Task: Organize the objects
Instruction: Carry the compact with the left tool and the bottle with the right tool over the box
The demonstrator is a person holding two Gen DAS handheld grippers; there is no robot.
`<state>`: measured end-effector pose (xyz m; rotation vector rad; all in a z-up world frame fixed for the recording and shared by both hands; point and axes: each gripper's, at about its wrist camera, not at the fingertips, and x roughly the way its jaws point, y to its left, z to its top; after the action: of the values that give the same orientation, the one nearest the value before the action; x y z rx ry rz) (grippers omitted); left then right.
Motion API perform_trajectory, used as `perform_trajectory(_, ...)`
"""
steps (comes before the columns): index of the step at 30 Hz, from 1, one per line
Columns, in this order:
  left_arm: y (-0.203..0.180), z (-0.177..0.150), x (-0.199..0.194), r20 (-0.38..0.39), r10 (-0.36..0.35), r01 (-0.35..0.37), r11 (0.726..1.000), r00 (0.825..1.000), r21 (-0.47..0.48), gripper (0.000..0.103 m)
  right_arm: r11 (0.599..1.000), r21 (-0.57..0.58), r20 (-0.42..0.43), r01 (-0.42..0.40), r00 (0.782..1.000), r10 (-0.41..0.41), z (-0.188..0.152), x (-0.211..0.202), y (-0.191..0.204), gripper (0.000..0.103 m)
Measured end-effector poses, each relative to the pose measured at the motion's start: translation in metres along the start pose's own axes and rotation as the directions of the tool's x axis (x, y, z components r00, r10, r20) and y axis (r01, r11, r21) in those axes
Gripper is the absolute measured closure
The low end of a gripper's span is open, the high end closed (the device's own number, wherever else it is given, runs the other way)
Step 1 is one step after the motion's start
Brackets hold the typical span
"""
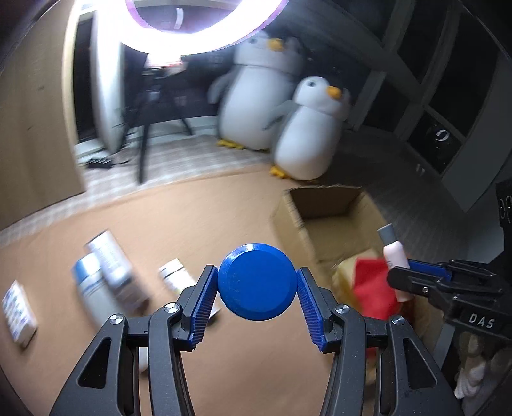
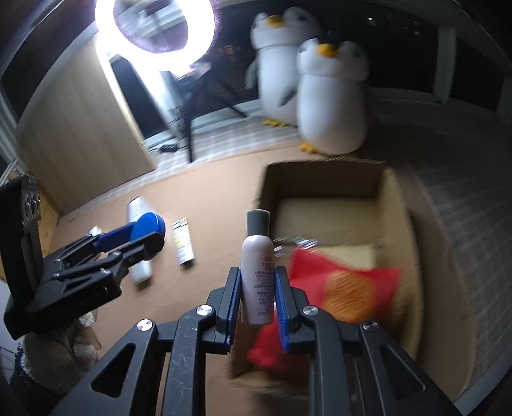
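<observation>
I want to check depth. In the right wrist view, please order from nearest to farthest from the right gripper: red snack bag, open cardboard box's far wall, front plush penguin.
1. Red snack bag, just right, inside box.
2. Open cardboard box's far wall, ahead.
3. Front plush penguin, behind box, on floor.

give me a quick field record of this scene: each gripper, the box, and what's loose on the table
left gripper: shut on blue-capped bottle
right gripper: shut on pale bottle with grey cap
cardboard box: open, holds a red packet
table: bottles and a small carton lying loose
background: two plush penguins, ring light
</observation>
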<state>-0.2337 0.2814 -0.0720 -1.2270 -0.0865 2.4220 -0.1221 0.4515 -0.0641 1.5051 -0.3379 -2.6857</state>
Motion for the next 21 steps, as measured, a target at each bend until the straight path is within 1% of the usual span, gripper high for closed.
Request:
perform_trajectory(2, -0.016, 0.012, 0.017, -0.009, -0.017, 0.017, 1.000, 1.000, 0.008, 0.049, 1.000, 0.017, -0.005, 0.010, 1.000, -0.010, 0.008, 0.003, -0.020, 0.084)
perform_trajectory(5, -0.039, 0.025, 0.043, -0.028, -0.023, 0.023, 0.999, 0.999, 0.026, 0.049, 0.999, 0.031, -0.017, 0.027, 0.999, -0.027, 0.019, 0.013, -0.043, 0.084)
perform_trajectory(8, -0.057, 0.035, 0.067, -0.047, -0.025, 0.026, 0.999, 0.999, 0.032, 0.049, 0.998, 0.040, -0.030, 0.038, 0.999, -0.037, 0.028, 0.023, -0.059, 0.084)
perform_trajectory(12, -0.068, 0.045, 0.089, -0.061, -0.020, 0.022, 0.999, 0.998, 0.035, 0.049, 0.997, 0.061, -0.046, 0.045, 0.998, -0.042, 0.035, 0.037, -0.074, 0.084)
perform_trajectory(16, -0.070, 0.048, 0.098, -0.069, -0.019, 0.022, 0.999, 0.997, 0.032, 0.049, 0.997, 0.073, -0.055, 0.041, 0.998, -0.037, 0.039, 0.046, -0.081, 0.084)
perform_trajectory(21, -0.068, 0.048, 0.095, -0.065, -0.023, 0.025, 0.999, 0.998, 0.038, 0.049, 0.997, 0.064, -0.058, 0.048, 0.997, -0.044, 0.040, 0.049, -0.078, 0.084)
